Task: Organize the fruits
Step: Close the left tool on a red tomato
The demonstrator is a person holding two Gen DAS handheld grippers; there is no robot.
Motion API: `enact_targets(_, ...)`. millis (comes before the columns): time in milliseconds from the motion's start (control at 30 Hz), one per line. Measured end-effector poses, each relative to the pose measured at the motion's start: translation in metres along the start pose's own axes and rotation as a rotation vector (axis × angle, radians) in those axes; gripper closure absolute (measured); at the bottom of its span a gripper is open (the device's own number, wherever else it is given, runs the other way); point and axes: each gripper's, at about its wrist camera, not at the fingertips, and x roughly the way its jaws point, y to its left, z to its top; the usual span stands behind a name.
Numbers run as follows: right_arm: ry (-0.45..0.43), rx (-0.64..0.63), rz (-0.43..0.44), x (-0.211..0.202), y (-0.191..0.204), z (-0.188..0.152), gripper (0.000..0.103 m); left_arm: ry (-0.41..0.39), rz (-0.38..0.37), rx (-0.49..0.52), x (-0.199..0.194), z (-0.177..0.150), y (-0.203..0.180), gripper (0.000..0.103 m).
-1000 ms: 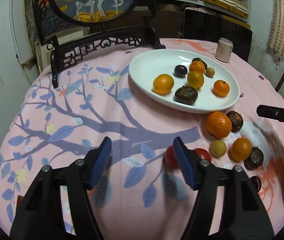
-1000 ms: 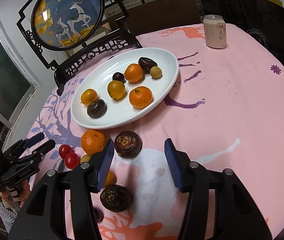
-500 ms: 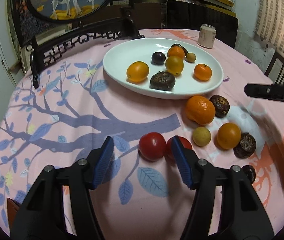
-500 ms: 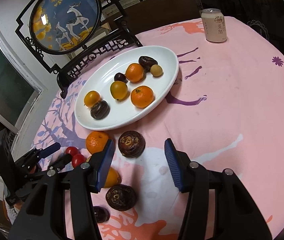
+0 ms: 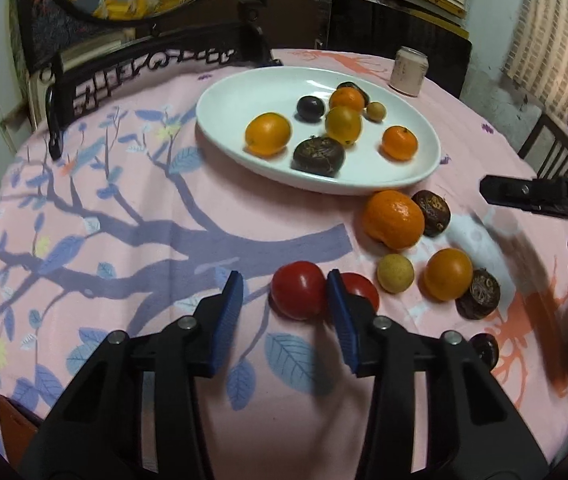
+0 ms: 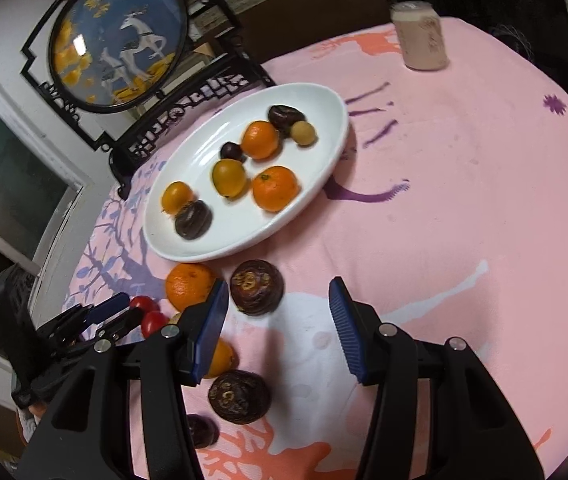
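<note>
Fruits lie in two groups: seven or so on the white plate (image 5: 220,128), the rest loose on the pink tablecloth (image 5: 84,240) at its near rim.

Change noted: over the last second your left gripper (image 5: 284,300) has closed in on the near tomato (image 5: 299,295); the fruit was half hidden behind the right finger, and now sits at 12 o'clock, just past the tips, jaws apart and holding nothing; second tomato (image 5: 359,288) is partly hidden behind the right finger, touching or nearly touching the first. Judgement: you are lined up for a pick, not yet gripping; the neighbour may be nudged as you close.

Your right gripper (image 6: 280,316) is also spread and empty; brown water chestnut (image 6: 257,287) sits at 11 o'clock beyond the left finger, large orange (image 6: 188,286) touching or just beside it at 10 o'clock; another chestnut (image 6: 240,396) lies below the left finger.

Room: in the left view, loose cluster at 2 o'clock is crowded; small yellow fruit (image 5: 395,273), orange fruit (image 5: 447,274) and dark chestnut (image 5: 477,294) in a row. Open cloth at 9 to 11 o'clock. Plate at 12 o'clock has bare space on its left half. Farther: pink can (image 5: 407,71) at 1 o'clock, well apart; carved screen stand (image 5: 144,68) at the far table edge at 11 o'clock.
</note>
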Motion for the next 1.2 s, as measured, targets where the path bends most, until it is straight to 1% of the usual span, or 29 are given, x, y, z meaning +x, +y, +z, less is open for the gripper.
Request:
enact_targets(67,0.003,0.013,-0.004,0.001,-0.003,0.000,0.050,-0.010,0.010,0.021,-0.001,-0.001,-0.004,0.061)
enact_targets(167,0.000,-0.002,-0.010,0.001,0.000,-0.001,0.050,-0.009,0.015,0.032,0.000,-0.002,-0.004,0.061)
enact_targets(200,-0.002,-0.005,-0.009,0.001,0.001,-0.001,0.050,-0.007,0.025,0.056,-0.001,-0.002,-0.003,0.058)
enact_targets(233,-0.005,-0.011,-0.010,0.000,0.002,-0.002,0.050,-0.005,0.026,0.068,-0.003,-0.002,0.000,0.057)
enact_targets(267,-0.008,-0.013,-0.011,-0.001,0.002,-0.001,0.050,-0.006,0.022,0.060,-0.005,-0.001,0.005,0.056)
enact_targets(300,-0.010,-0.012,-0.012,-0.001,0.001,-0.001,0.050,-0.006,0.017,0.039,-0.006,0.000,0.012,0.051)
enact_targets(367,-0.009,0.002,-0.003,-0.002,-0.001,0.000,0.050,-0.009,0.033,0.008,-0.005,0.001,0.020,0.046)
enact_targets(400,-0.008,0.005,-0.001,-0.002,-0.002,0.000,0.050,-0.015,0.049,0.018,-0.005,0.001,0.018,0.045)
enact_targets(433,-0.008,0.005,-0.003,-0.002,-0.002,0.000,0.050,-0.028,0.086,0.050,-0.006,0.000,0.012,0.043)
enact_targets(467,-0.008,0.004,-0.006,-0.002,-0.002,0.000,0.050,-0.052,0.148,0.086,-0.007,-0.001,0.006,0.035)
enact_targets(500,-0.008,0.002,-0.005,-0.002,-0.001,0.000,0.050,-0.090,0.245,0.119,-0.008,-0.001,0.000,0.032)
enact_targets(533,-0.009,0.000,-0.003,-0.003,0.000,0.000,0.050,-0.105,0.280,0.120,-0.009,-0.001,0.000,0.033)
enact_targets(567,-0.011,-0.003,-0.001,-0.004,0.001,-0.001,0.050,-0.107,0.274,0.101,-0.011,0.001,0.002,0.038)
enact_targets(600,-0.014,-0.007,0.002,-0.005,0.001,-0.001,0.050,-0.104,0.231,0.069,-0.013,0.003,0.006,0.043)
enact_targets(633,-0.015,-0.010,0.004,-0.005,0.002,-0.001,0.050,-0.097,0.166,0.042,-0.014,0.004,0.009,0.046)
enact_targets(667,-0.015,-0.013,0.005,-0.006,0.003,-0.001,0.050,-0.087,0.131,0.038,-0.013,0.004,0.008,0.051)
enact_targets(700,-0.017,-0.019,0.003,-0.006,0.005,-0.001,0.050,-0.079,0.122,0.049,-0.012,0.004,0.006,0.055)
enact_targets(733,-0.019,-0.023,0.003,-0.006,0.006,-0.001,0.050,-0.066,0.111,0.065,-0.010,0.003,0.003,0.058)
enact_targets(800,-0.023,-0.027,-0.002,-0.007,0.007,-0.001,0.050,-0.048,0.062,0.083,-0.009,0.002,-0.003,0.067)
enact_targets(867,-0.020,-0.020,0.013,-0.008,0.007,-0.001,0.050,-0.042,0.049,0.103,-0.009,-0.001,-0.009,0.069)
enact_targets(1000,-0.006,-0.025,0.030,-0.006,0.009,0.000,0.050,-0.028,0.051,0.137,-0.001,-0.003,-0.017,0.071)
enact_targets(1133,-0.002,0.012,0.005,-0.003,0.000,0.001,0.050,0.006,-0.035,0.066,-0.001,-0.002,-0.001,0.070)
enact_targets(1167,-0.005,0.020,0.003,-0.004,-0.002,0.001,0.050,0.013,-0.045,0.051,0.000,-0.001,0.003,0.064)
enact_targets(1200,-0.009,0.022,0.000,-0.005,-0.003,0.001,0.050,0.021,-0.051,0.020,0.002,0.001,0.011,0.054)
